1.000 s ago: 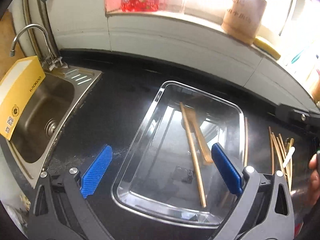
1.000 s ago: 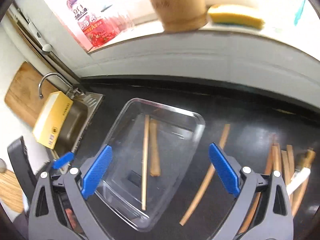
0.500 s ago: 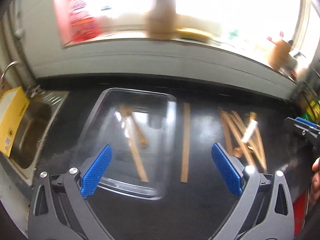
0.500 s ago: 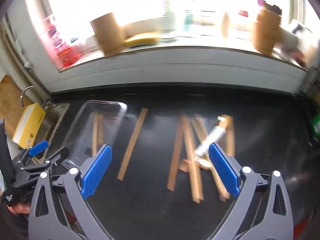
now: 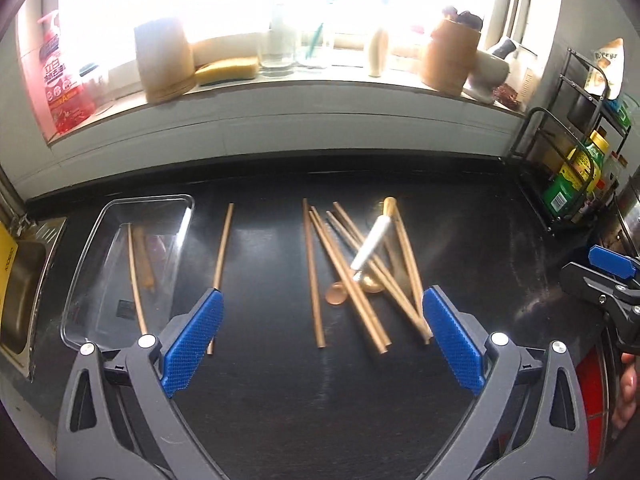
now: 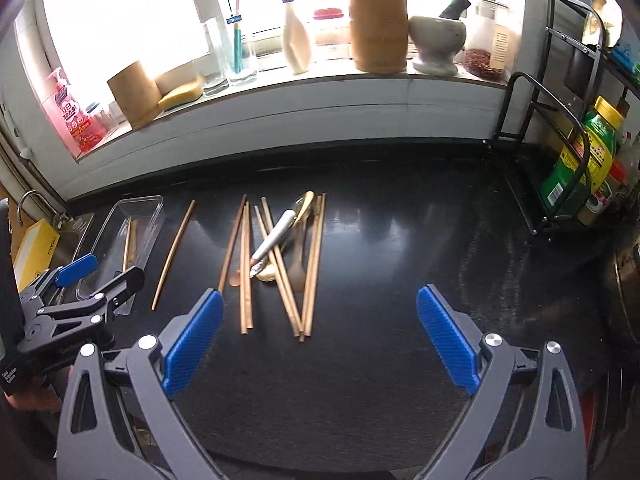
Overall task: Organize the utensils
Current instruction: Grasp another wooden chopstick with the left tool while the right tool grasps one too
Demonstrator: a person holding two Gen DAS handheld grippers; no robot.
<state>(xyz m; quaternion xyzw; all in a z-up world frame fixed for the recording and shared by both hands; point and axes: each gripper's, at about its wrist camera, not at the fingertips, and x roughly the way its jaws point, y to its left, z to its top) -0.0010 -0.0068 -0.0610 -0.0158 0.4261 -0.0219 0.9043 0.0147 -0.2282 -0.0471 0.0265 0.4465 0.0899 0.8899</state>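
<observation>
The left gripper (image 5: 322, 336) hangs above the black counter (image 5: 480, 248) with its jaws spread wide and nothing between them. In the left wrist view the heap of chopsticks (image 5: 352, 272) lies just ahead of it, toward 12 o'clock, with the sticks crossing one another. On top of the heap rests a spoon with a white handle (image 5: 372, 248); its handle points to about 1 o'clock and its golden bowl lies at the near end, touching the sticks. One single chopstick (image 5: 221, 264) lies alone, between the heap and the clear tray (image 5: 120, 208). The tray stands at about 10 o'clock, close beside the sink (image 5: 16, 280), and two wooden pieces (image 5: 138, 264) lie inside it.

The right gripper (image 6: 320, 334) also has its jaws wide apart and holds nothing. In the right wrist view the heap (image 6: 276, 256) lies at about 11 o'clock from it, a little to the left of the open jaws, and the tray (image 6: 136, 208) is further away at 10 o'clock. The left gripper shows there at the left edge, near the tray's near end. A black wire rack (image 6: 552, 168) with bottles stands at 2 o'clock, well apart from the utensils. Jars and wooden holders stand along the windowsill (image 6: 320, 80) at 12 o'clock.
</observation>
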